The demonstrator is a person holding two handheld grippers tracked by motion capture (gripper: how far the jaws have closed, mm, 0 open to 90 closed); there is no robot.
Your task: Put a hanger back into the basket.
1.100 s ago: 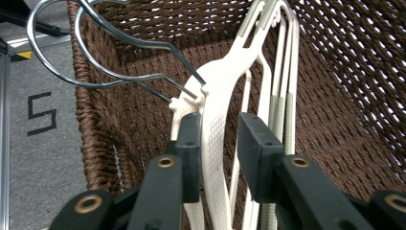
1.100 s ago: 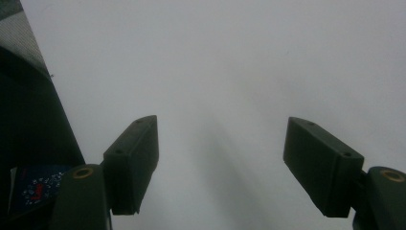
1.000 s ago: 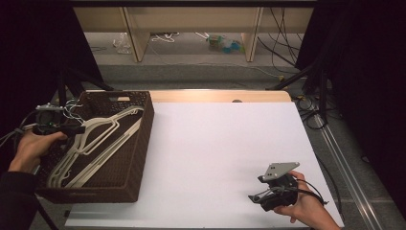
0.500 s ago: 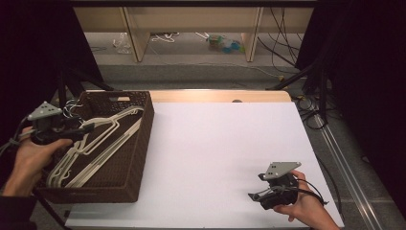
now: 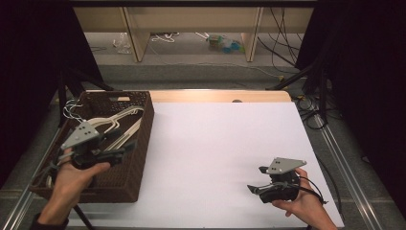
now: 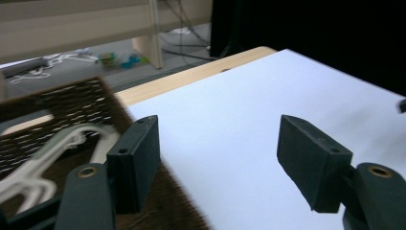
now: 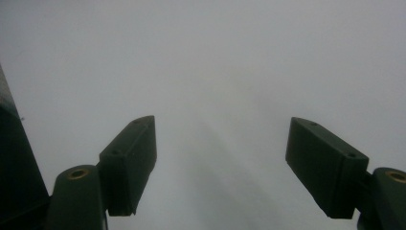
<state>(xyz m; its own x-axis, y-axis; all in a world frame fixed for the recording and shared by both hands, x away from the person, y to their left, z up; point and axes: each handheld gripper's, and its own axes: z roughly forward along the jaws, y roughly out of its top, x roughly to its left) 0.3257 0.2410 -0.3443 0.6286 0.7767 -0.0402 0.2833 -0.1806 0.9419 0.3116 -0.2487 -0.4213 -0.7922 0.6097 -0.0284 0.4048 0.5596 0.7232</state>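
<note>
White hangers beneath empty left gripper.

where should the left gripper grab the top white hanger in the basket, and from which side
Probably the long straight arm of the top white hanger, coming from above. The hangers lie flat in a tangled pile inside the brown basket, whose walls block a sideways approach. The left gripper, jaws just opened and empty, hovers over the basket.

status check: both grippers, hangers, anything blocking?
Left gripper over the basket, jaws just opened, nothing between them. Right gripper open over white table. White hangers lie in basket. Nothing in the way.
</note>
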